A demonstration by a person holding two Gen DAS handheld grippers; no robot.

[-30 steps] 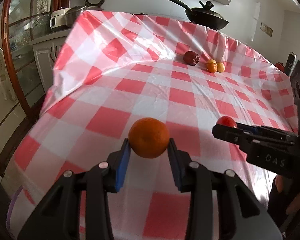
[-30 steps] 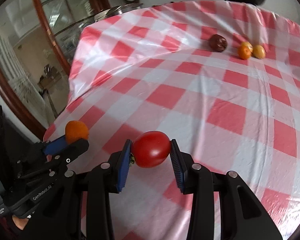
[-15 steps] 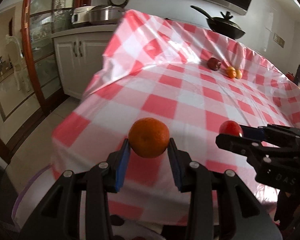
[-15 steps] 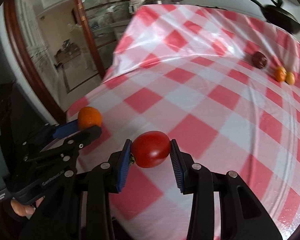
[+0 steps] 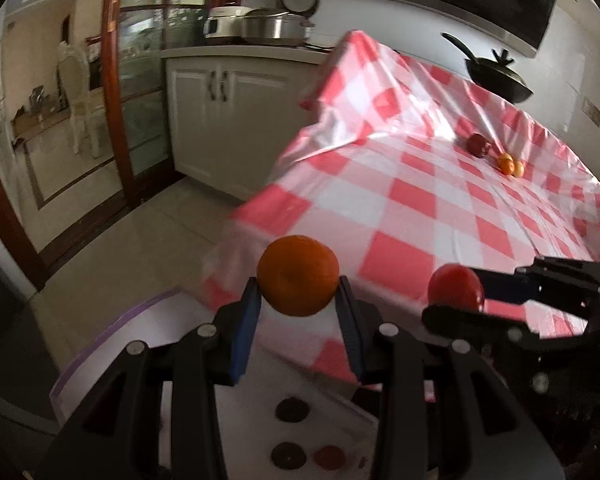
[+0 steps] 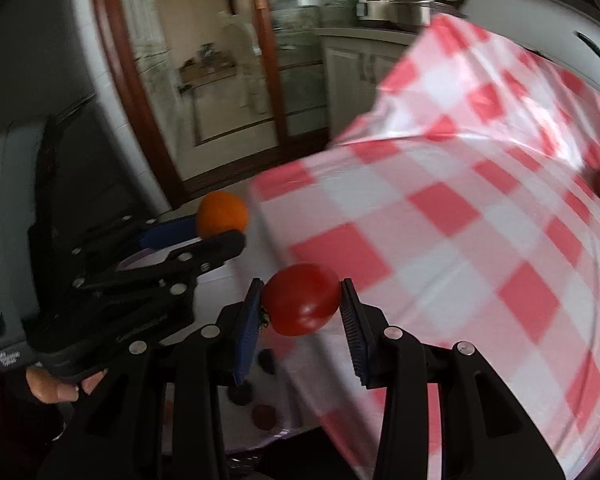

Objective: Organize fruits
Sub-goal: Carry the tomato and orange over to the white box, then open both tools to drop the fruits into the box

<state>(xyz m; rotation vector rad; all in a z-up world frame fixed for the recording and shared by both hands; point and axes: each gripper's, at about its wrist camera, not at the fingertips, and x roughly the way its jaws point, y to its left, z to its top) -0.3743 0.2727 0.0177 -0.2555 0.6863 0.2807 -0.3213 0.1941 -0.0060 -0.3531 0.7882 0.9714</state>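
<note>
Off the near-left corner of the checked tablecloth [image 5: 440,216], both my tools hang over a white tray [image 5: 112,364] with a lilac rim, below table level.

Left gripper [image 5: 299,300]: clamped on the orange [image 5: 298,275]. Blue pads bear on its flanks at the widest part, and the fruit sits out at the fingertips with nothing under it. Peel is matte and dimpled, evenly coloured, no damage I can see. I'd expect good friction on that skin, and firm enough to take a moderate squeeze. Moderate weight, I'd guess. Grip at the widest part is right; anything higher or lower would let it cam out.

Right gripper [image 6: 302,308]: clamped on the tomato [image 6: 300,298], stem end turned towards the left pad. Skin is glossy, deep red, smooth. I judge it slick and soft, bruising or splitting if I clamp harder, so minimum force and no jolts.

Far right on the cloth: a dark red fruit [image 5: 477,145], and near it two small orange ones [image 5: 506,164], type not clear at this range. Wok [image 5: 496,76] beyond the table.

Dark round spots show on the tray; can't tell what they are.
</note>
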